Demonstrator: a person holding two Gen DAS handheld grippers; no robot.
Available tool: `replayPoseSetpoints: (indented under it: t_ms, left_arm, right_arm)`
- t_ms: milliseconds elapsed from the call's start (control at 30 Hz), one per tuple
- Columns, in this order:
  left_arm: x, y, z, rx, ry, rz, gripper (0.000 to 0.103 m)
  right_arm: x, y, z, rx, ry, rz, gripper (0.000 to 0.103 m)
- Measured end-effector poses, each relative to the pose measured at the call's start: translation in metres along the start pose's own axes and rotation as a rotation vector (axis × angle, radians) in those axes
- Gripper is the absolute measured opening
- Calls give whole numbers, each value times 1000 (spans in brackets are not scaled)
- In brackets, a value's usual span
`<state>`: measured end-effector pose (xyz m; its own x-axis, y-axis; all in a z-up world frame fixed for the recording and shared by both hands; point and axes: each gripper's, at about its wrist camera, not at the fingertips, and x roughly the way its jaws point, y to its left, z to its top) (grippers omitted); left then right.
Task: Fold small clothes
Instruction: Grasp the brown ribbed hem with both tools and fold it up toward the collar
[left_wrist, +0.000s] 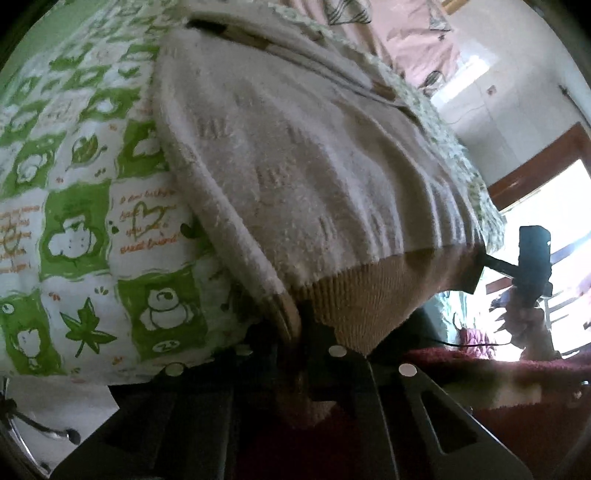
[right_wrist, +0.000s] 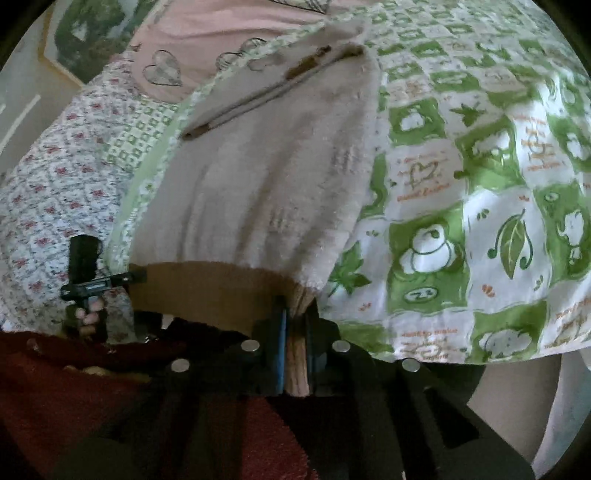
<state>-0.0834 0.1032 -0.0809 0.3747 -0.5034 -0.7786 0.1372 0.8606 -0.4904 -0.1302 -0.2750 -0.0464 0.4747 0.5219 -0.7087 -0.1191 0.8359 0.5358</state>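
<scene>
A small fuzzy cream sweater (left_wrist: 295, 147) with a tan ribbed hem (left_wrist: 362, 295) lies stretched over a green and white patterned bedsheet (left_wrist: 74, 221). My left gripper (left_wrist: 299, 325) is shut on one corner of the hem. My right gripper (right_wrist: 295, 332) is shut on the other hem corner (right_wrist: 297, 354), with the sweater (right_wrist: 266, 177) running away from it. Each gripper shows in the other's view: the right one (left_wrist: 476, 273) at the hem's far end, the left one (right_wrist: 136, 275) likewise. Both hold the hem lifted at the bed's near edge.
A pink cloth with heart prints (right_wrist: 207, 40) and a floral quilt (right_wrist: 55, 177) lie at the far side of the bed. A dark red garment (right_wrist: 55, 387) is under the grippers. A bright window and door frame (left_wrist: 546, 177) are at the right.
</scene>
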Motion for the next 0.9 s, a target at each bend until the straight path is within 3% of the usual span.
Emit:
replayPoseSetpoints:
  t_ms: [233, 500, 633, 900]
  left_arm:
    - [-42, -8, 10, -24, -162, -88, 6]
    - [-89, -17, 87, -17, -417, -115, 5]
    - [-87, -11, 149, -20, -508, -108, 5]
    - [-40, 19, 260, -94, -532, -47, 5]
  right_arm:
    - [-32, 4, 23, 58, -162, 193, 8]
    - [-46, 15, 95, 60, -343, 287, 8]
    - [-39, 10, 149, 53, -404, 265, 8]
    - [15, -15, 262, 85, -419, 172, 8]
